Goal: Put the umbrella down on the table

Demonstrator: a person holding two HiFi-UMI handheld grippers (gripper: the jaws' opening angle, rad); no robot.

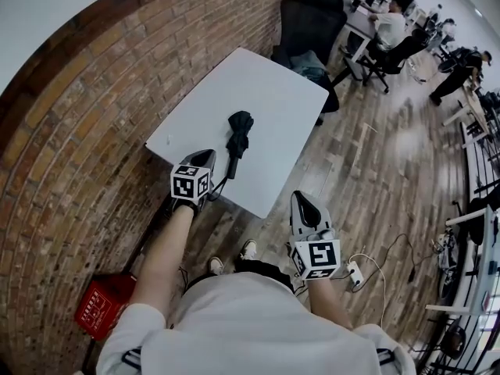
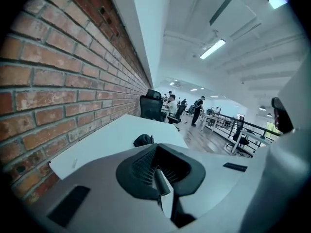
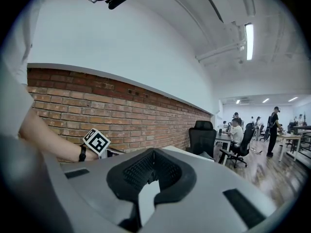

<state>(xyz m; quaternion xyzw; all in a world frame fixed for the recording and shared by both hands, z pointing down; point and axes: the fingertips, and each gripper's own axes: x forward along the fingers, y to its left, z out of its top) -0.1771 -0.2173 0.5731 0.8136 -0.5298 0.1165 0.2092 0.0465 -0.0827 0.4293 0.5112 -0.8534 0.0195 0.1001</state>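
Left tool and right tool closed, empty — umbrella on white table by brick wall.

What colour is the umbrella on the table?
The umbrella is black; clearest in the head view.

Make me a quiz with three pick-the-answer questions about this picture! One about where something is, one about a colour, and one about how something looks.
1. Where is the umbrella?
A) on the floor
B) on the white table
C) on a chair

2. What colour is the crate by the brick wall?
A) red
B) blue
C) green

3. How does the umbrella look?
A) wide open
B) folded up
C) hanging from a hook

Answers:
1 B: it lies flat on the tabletop, near the front edge.
2 A: the crate is bright red.
3 B: its black cloth is bunched in close around the shaft.
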